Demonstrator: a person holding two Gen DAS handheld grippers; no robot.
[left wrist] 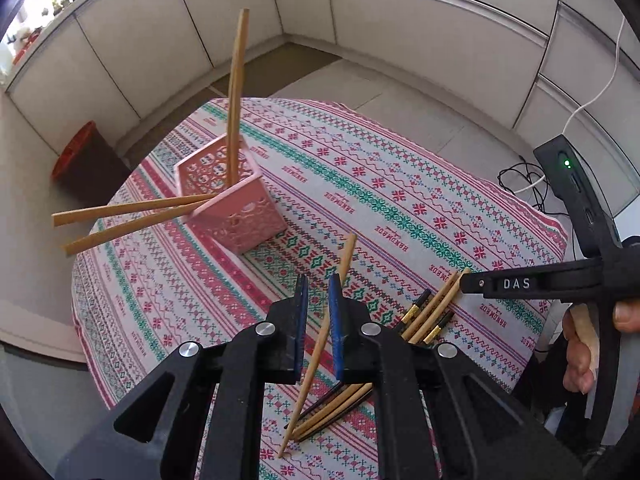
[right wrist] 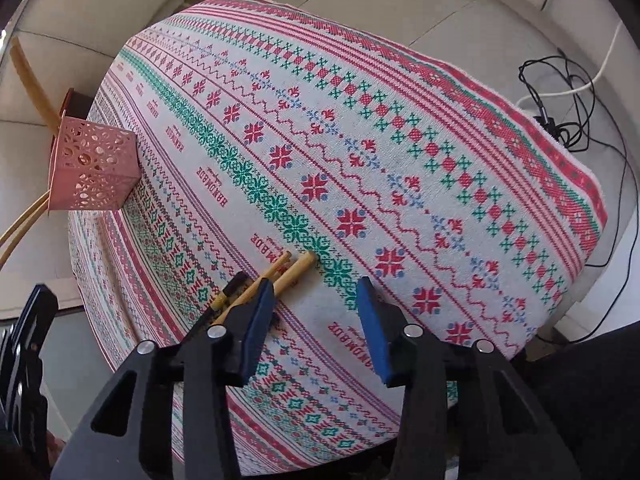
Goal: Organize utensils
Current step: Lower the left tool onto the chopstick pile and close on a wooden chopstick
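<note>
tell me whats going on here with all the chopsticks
A person is sorting chopsticks into a pink perforated holder on a patterned tablecloth, using handheld tongs. Three wooden chopsticks already stick out of the holder. The left tongs appear to hold one wooden chopstick against one pad, though the grip is hard to read. The right tongs stand open over the remaining pile, a mix of wooden and black ones, gripping nothing.

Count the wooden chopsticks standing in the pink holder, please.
3 in the pink holder. One stands nearly upright. Two lean out over its left rim. The holder's walls could hide shorter ones.
</note>
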